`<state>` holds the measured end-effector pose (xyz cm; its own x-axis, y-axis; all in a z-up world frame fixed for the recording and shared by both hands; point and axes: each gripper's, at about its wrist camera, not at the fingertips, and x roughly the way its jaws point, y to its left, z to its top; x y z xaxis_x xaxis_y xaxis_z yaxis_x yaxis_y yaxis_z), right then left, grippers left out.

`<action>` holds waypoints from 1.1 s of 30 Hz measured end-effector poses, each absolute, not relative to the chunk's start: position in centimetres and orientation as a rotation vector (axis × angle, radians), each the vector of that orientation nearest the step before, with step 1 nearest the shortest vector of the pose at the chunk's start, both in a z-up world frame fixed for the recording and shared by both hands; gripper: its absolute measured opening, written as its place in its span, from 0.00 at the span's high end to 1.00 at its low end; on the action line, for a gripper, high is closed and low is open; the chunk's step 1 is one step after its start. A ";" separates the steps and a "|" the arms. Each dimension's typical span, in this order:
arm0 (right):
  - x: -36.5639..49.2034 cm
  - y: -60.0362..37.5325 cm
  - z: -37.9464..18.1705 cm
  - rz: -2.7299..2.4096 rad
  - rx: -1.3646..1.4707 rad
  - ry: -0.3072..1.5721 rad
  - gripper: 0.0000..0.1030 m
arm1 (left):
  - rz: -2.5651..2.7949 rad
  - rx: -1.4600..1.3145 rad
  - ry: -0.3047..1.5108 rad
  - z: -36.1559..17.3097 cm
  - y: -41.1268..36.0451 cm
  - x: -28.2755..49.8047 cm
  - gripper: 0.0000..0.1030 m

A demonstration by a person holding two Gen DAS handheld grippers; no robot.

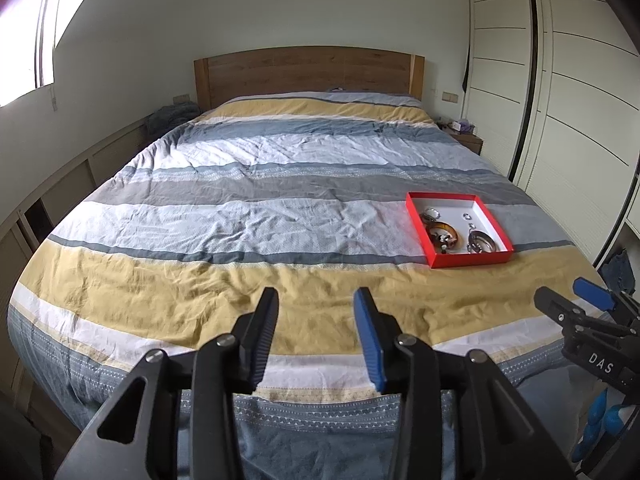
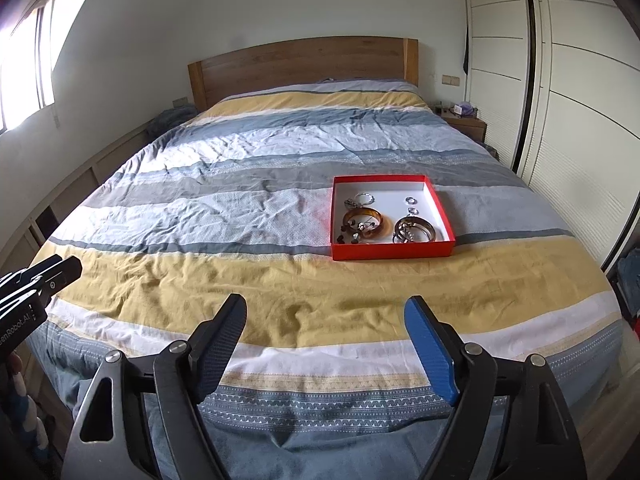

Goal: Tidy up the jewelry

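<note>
The right wrist view shows the red tray (image 2: 393,249) closest, at about one o'clock from the right gripper (image 2: 326,312) on the striped duvet (image 2: 200,280); in the left wrist view the tray (image 1: 472,258) sits off at two o'clock from the left gripper (image 1: 316,304), its contents smaller. Inside lie an amber bangle (image 2: 366,220) at the tray's seven o'clock, a bundle of metal bangles (image 2: 414,232) at five o'clock, small rings (image 2: 411,201) at one o'clock and a silver chain piece (image 2: 362,199) at eleven o'clock. Both grippers hang over the bed's foot, jaws parted, the right wider, nothing between them.
</note>
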<state>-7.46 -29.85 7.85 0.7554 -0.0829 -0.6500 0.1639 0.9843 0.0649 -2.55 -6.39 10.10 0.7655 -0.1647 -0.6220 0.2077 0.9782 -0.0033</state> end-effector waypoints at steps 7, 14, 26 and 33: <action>-7.4 -29.2 7.3 -0.149 0.099 0.717 0.10 | -0.207 0.045 0.671 9.5 -5.4 -2.5 0.63; -7.0 -28.8 6.8 -0.155 0.079 0.740 0.09 | -0.210 0.029 0.676 9.1 -4.7 -2.4 0.63; -6.3 -28.4 5.7 -0.148 0.061 0.770 0.00 | -0.218 0.010 0.662 8.4 -4.5 -2.2 0.63; -6.0 -29.1 4.7 -0.152 0.079 0.792 0.00 | -0.258 0.010 0.683 7.7 -5.0 -1.9 0.63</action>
<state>-6.03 -29.13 4.71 0.6919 -0.1059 -0.7142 0.1654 0.9861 0.0140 -1.89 -5.00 7.66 0.7455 -0.2320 -0.6249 0.2388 0.9682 -0.0746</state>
